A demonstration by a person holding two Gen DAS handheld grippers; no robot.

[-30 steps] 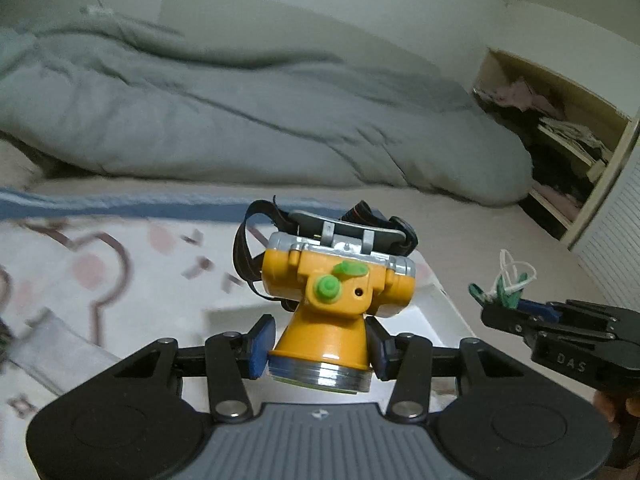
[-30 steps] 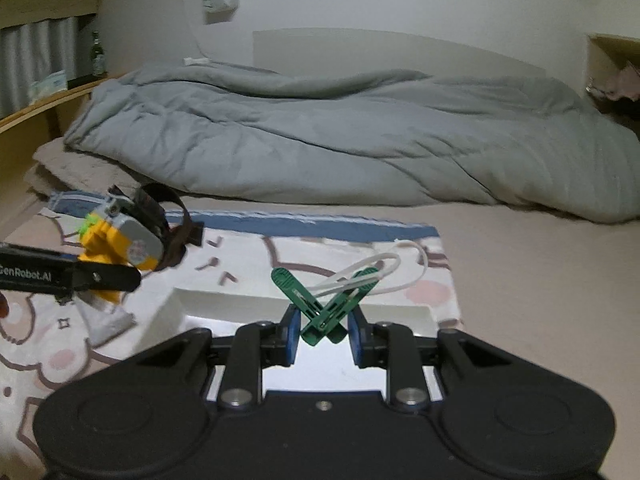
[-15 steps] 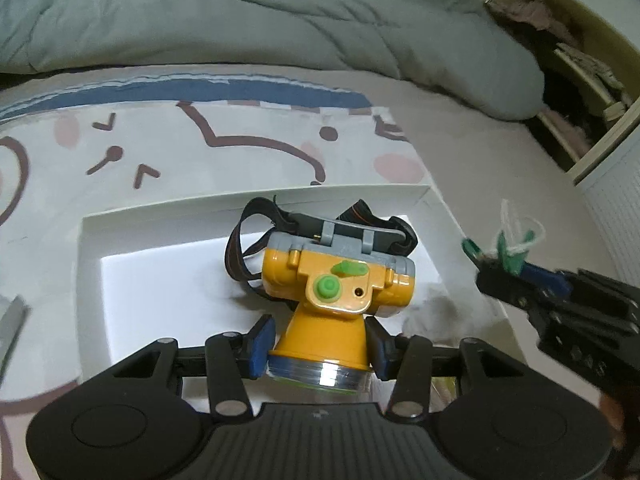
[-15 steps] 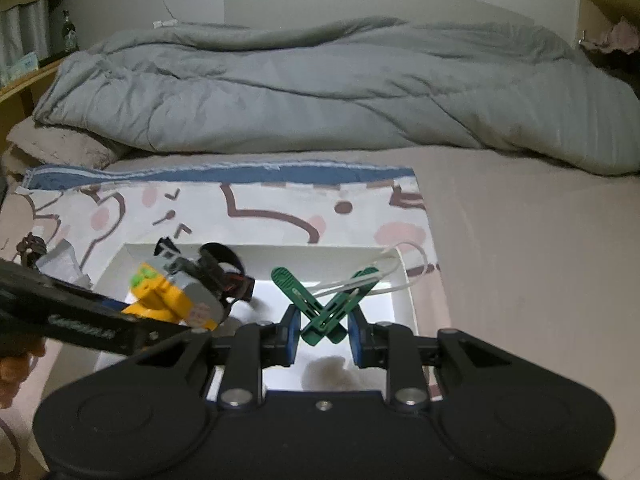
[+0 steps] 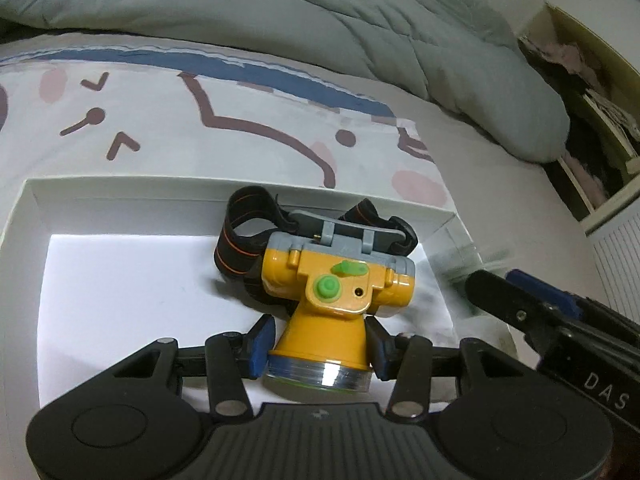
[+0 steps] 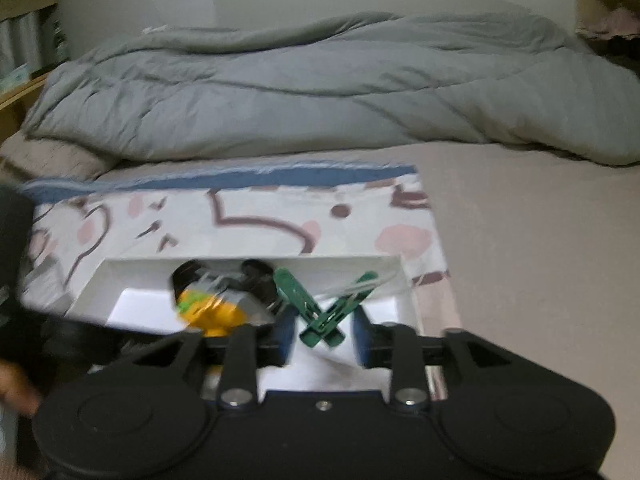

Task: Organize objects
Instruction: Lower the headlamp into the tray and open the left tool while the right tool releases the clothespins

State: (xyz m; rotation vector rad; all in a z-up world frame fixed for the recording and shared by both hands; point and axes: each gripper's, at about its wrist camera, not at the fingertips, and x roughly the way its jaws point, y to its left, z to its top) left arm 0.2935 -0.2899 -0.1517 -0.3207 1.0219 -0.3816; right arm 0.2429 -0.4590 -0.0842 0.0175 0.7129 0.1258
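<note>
A yellow headlamp [image 5: 336,292] with a black strap and green button sits between the blue pads of my left gripper [image 5: 320,340], which is shut on its lens cone. It hangs low inside the white box [image 5: 120,188], strap toward the far wall. In the right wrist view, two crossed green clothes pegs [image 6: 324,312] with a white cord lie between the pads of my right gripper [image 6: 322,332]. Its jaws are opening, and a gap shows on each side of the pegs. The headlamp [image 6: 212,312] appears blurred to their left, inside the box [image 6: 132,276].
The box rests on a patterned white, pink and blue cloth [image 5: 240,120] on a bed. A rumpled grey duvet [image 5: 320,8] lies behind it. An open shelf with clothes [image 5: 592,120] stands at the right. A person's hand [image 6: 16,388] shows at the left edge.
Both grippers came down over the white box. The headlamp went from above the cloth into the box. The right jaws spread apart from the green pegs they had been clamping.
</note>
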